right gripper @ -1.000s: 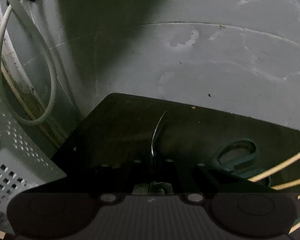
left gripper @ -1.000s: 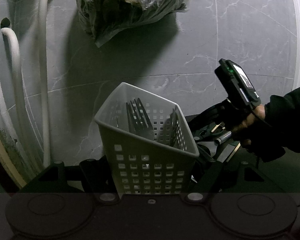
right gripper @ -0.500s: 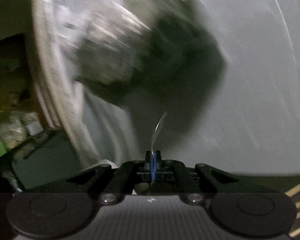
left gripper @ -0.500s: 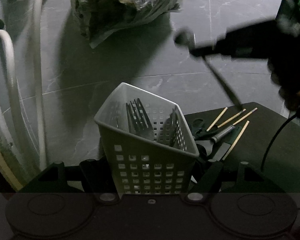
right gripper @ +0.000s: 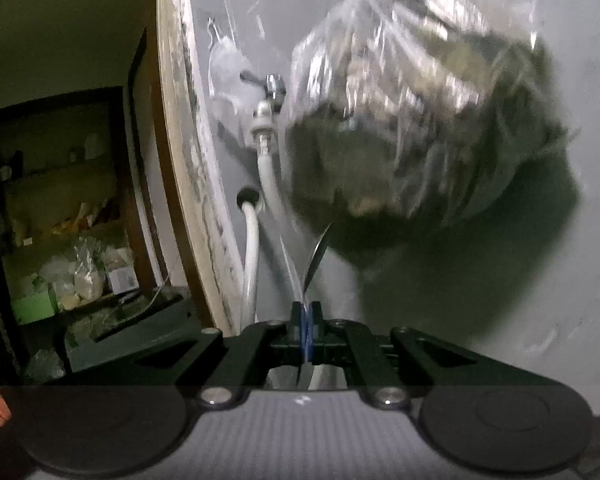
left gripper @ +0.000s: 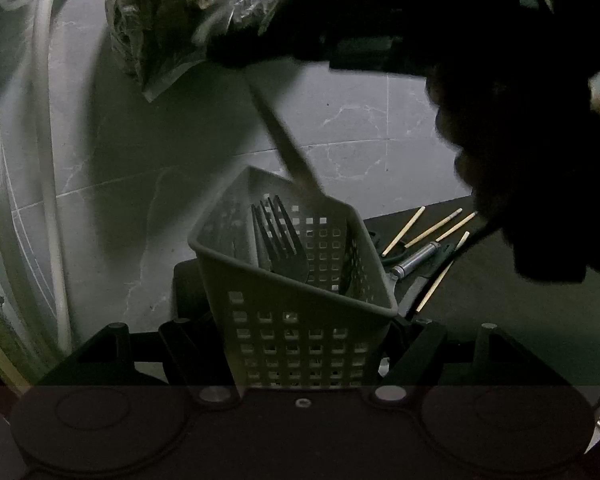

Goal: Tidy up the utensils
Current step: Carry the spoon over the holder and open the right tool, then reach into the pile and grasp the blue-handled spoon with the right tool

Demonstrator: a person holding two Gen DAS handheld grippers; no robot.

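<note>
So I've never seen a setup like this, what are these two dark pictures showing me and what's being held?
There is no robot here: a person holds a two-finger gripper in each hand, with a camera on each looking out along its fingers. The left camera shows the left gripper clamped on a perforated basket with forks inside. Chopsticks and other utensils lie on a dark mat beside it. The right gripper comes in from above, lowering a spoon towards the basket. The right camera shows its fingers shut on that spoon, facing a plastic bag and hoses at the wall.
</note>
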